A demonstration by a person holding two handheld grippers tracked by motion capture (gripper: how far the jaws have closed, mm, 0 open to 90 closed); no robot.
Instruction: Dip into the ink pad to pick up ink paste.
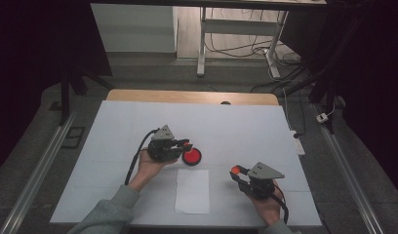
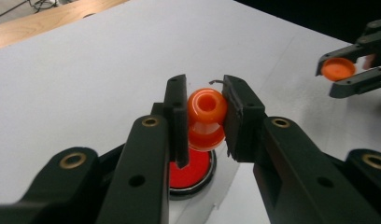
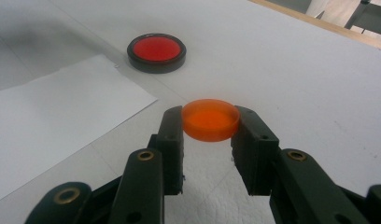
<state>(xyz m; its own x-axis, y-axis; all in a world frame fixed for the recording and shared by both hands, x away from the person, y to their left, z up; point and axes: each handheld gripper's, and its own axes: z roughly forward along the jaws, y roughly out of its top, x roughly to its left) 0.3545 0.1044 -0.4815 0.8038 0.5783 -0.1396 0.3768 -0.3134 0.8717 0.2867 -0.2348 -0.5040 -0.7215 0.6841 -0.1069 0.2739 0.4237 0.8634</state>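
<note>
Hands sit low in frame, palms under grippers: left gripper (image 1: 180, 145) fingers clamp an orange spool (image 2: 206, 117), right gripper (image 1: 239, 173) fingers pinch an orange cap (image 3: 210, 119).

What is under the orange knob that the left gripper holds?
Below the orange knob lies a black-rimmed red pad on the white table. The left gripper covers part of the pad.

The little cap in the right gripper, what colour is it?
Orange. The cap shows best in the right gripper view, pinched between the right gripper's black jaws.
</note>
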